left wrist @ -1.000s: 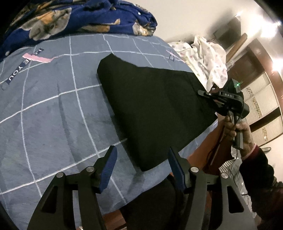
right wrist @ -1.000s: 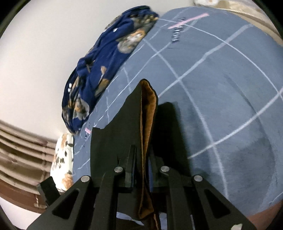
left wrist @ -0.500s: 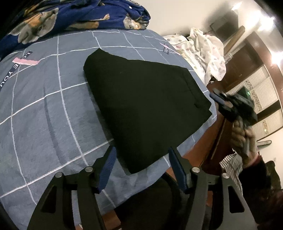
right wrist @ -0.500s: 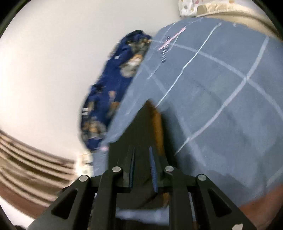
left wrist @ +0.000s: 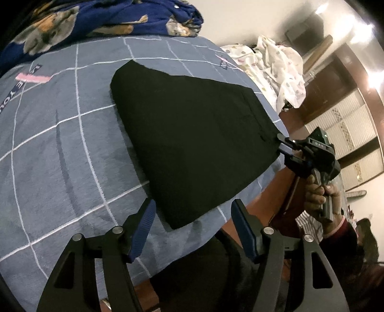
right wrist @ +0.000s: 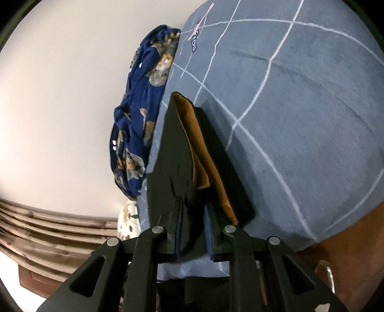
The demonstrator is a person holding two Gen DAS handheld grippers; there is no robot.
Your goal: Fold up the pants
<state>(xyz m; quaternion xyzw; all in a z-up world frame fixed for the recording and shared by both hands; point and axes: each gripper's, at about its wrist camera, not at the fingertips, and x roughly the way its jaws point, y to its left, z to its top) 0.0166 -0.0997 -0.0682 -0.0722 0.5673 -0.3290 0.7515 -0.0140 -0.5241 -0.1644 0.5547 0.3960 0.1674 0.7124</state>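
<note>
A bed [left wrist: 60, 144] covered in a grey-blue blanket with thin white grid lines carries everything. Folded black pants [left wrist: 196, 144] lie flat near its front edge, an orange lining showing between their layers in the right wrist view. A crumpled dark-blue patterned cloth [left wrist: 100, 21] lies along the far edge by the wall.

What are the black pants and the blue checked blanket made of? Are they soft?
The black pants look like smooth, matte woven cloth, maybe suit fabric: they lie flat with crisp edges. An orange-brown inner layer shows between the folds; its stuff is unclear. The blue checked blanket looks like soft fleece or plush: it has a fuzzy nap with brushed streaks.
</note>
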